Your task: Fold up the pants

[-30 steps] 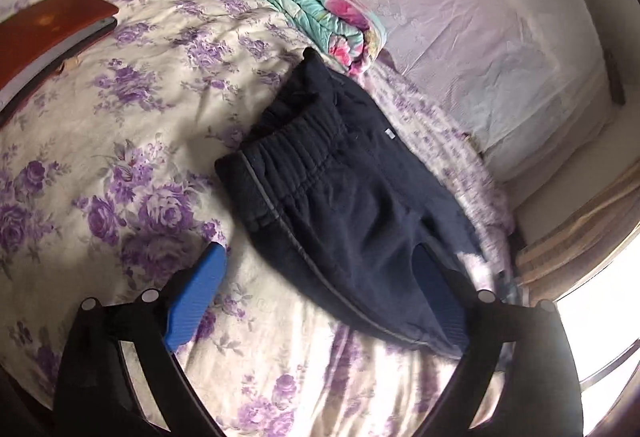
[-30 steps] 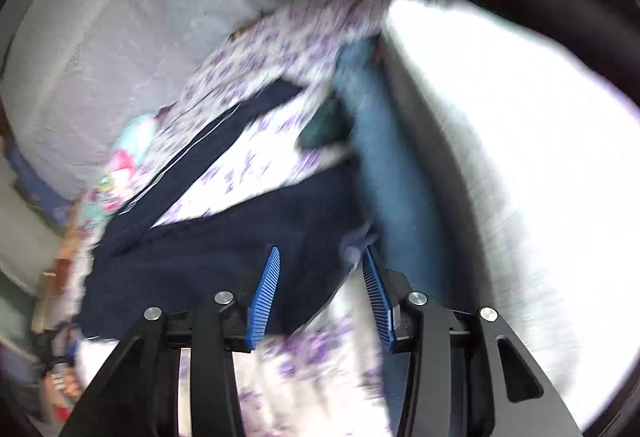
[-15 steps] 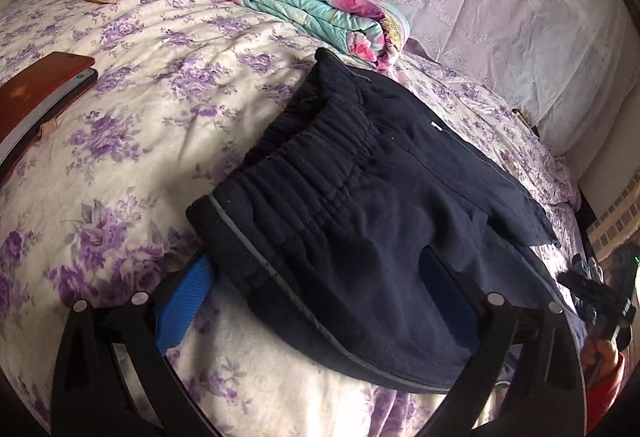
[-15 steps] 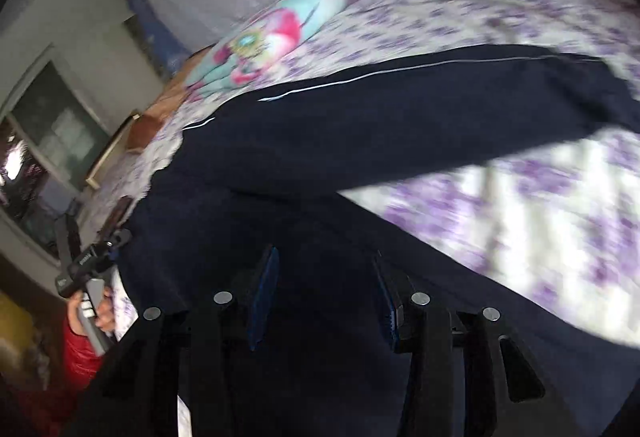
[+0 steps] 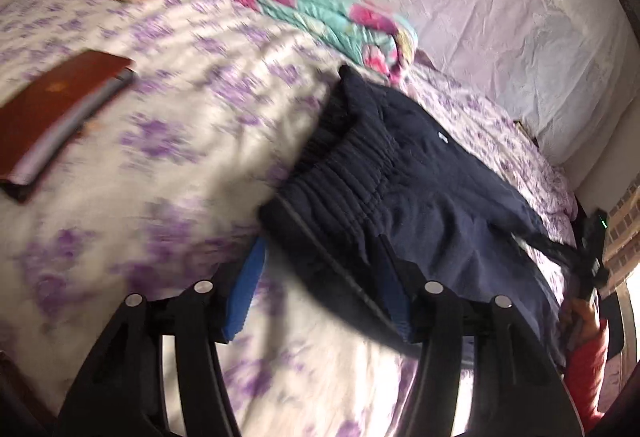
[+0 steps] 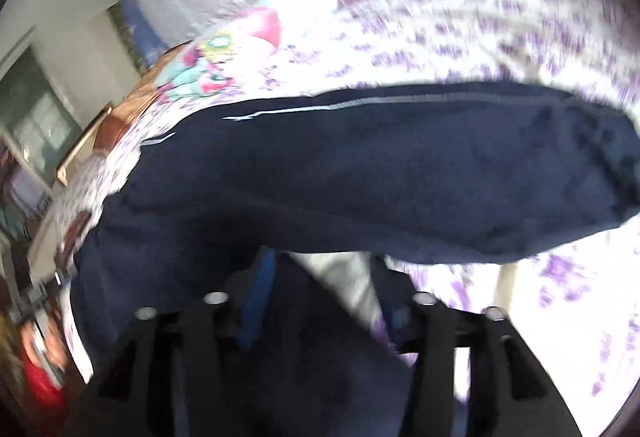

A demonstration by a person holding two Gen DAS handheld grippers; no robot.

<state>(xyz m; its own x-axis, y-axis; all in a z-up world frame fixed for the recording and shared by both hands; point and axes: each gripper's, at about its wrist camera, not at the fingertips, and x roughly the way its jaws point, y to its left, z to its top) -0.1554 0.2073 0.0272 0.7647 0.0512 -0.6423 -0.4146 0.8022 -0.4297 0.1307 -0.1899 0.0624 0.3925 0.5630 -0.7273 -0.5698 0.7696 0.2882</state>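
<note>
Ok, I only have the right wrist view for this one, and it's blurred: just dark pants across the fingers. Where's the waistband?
Observer: The left wrist view shows it. The elastic waistband of the pants faces that camera, and its near corner sits between the fingers of the left gripper.
Operator: Are they shut on it?
Observer: I can't tell. The blue fingers stand apart with fabric between them, and one is partly hidden by the cloth.
Operator: Is anything else on the bed near that end?
Observer: A brown book lies flat on the floral bedspread. In that view it is off to the left of the pants and not touching them.
</note>
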